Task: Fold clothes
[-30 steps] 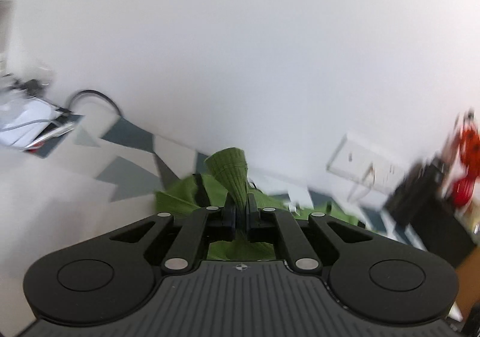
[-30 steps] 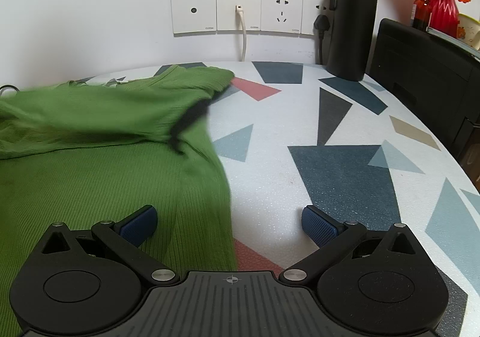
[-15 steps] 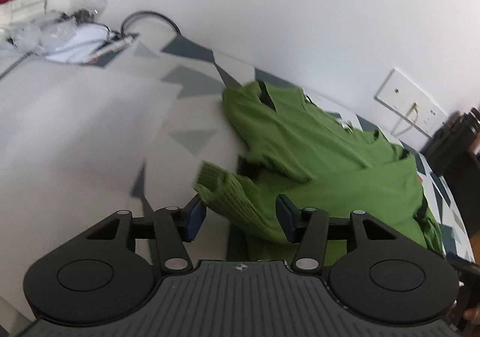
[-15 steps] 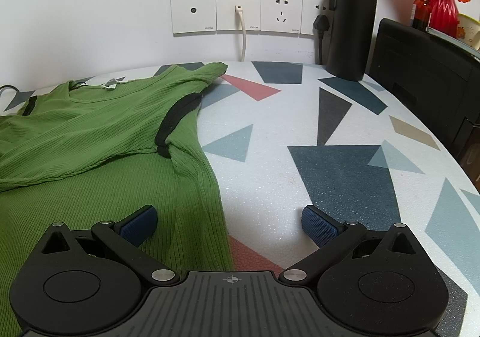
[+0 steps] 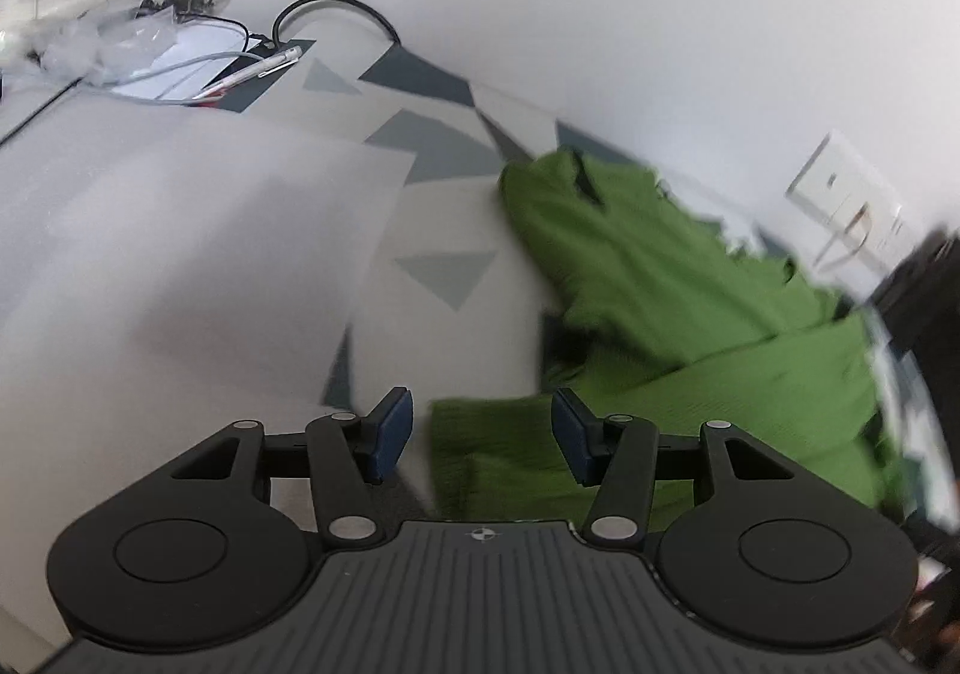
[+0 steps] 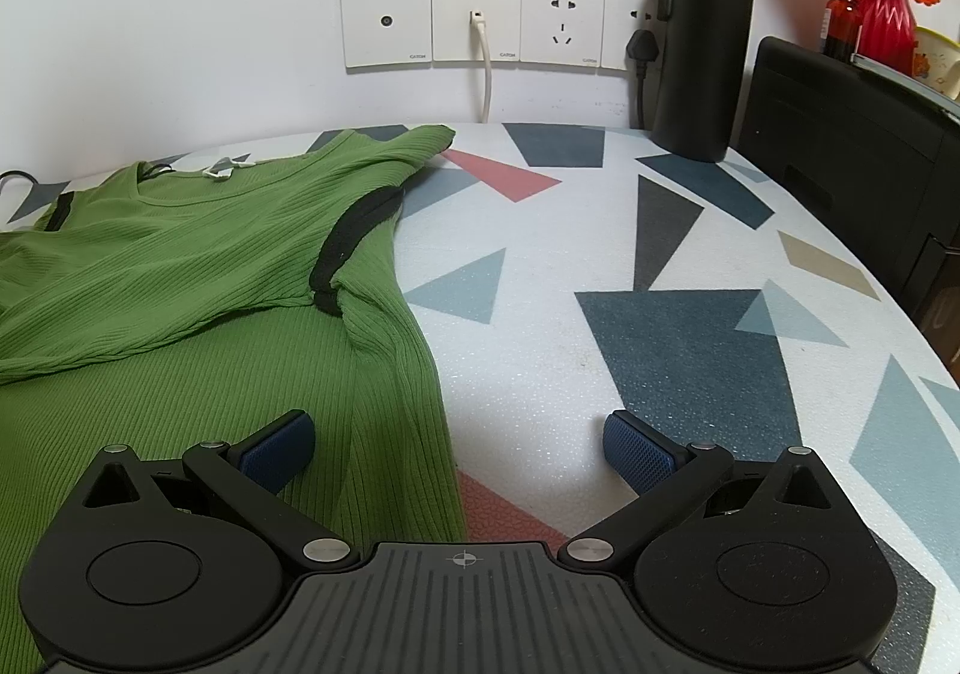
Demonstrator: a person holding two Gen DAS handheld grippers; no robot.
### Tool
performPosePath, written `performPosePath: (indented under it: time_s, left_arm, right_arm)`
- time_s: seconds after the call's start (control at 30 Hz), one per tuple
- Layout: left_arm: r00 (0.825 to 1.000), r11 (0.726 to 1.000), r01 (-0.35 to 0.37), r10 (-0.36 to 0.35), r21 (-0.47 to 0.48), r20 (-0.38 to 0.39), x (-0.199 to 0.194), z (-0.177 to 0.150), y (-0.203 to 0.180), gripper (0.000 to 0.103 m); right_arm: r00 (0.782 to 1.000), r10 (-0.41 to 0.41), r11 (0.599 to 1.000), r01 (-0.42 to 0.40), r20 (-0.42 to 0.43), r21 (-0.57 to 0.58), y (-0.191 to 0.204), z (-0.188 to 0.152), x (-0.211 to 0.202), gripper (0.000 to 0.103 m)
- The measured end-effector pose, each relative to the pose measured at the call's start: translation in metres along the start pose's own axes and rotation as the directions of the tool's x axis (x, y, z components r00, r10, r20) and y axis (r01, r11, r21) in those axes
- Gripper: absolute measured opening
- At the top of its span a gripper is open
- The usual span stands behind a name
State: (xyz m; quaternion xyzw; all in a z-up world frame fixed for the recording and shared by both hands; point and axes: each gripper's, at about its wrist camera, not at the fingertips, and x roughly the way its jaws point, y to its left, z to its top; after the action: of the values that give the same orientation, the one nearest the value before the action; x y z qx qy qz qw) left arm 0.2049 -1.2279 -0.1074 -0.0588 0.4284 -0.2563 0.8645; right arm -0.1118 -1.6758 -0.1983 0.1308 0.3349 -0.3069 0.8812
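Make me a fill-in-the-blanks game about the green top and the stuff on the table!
1. The green top lies on a table patterned with ____.
2. The trim at the top's armhole is ____.
3. The tall black bottle stands in front of the wall ____.
4. The vase holding orange flowers is ____.

Missing words: triangles; black; sockets; red

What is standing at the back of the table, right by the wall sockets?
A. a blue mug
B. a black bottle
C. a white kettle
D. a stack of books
B. In the right wrist view a tall black bottle stands upright on the patterned table, just right of the wall sockets.
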Motion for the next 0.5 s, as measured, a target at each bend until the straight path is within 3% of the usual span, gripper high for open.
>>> performPosePath:
  time_s: [0.17,0.27,0.37,0.43,0.5]
  left_arm:
    - [1.0,0.996,-0.017,0.016,0.088,0.007,0.005,-0.002,-0.004,0.05]
    - [0.999,0.979,-0.041,0.04,0.202,0.009,0.008,-0.004,-0.015,0.05]
    - [0.999,0.946,-0.042,0.044,0.321,0.002,0.01,-0.009,-0.026,0.032]
    - [1.0,0.938,-0.014,0.02,0.348,-0.013,0.01,-0.009,-0.028,0.012]
    - [1.0,0.941,-0.003,0.011,0.338,-0.021,0.009,-0.009,-0.029,0.01]
  right_arm:
    - [1.0,0.0,1.0,0.0,0.0,0.0,0.0,0.0,0.0,0.102]
    - [1.0,0.0,1.0,0.0,0.0,0.0,0.0,0.0,0.0,0.102]
    - [1.0,0.0,1.0,0.0,0.0,0.0,0.0,0.0,0.0,0.102]
    - [1.0,0.0,1.0,0.0,0.0,0.0,0.0,0.0,0.0,0.102]
    - [1.0,0.0,1.0,0.0,0.0,0.0,0.0,0.0,0.0,0.102]
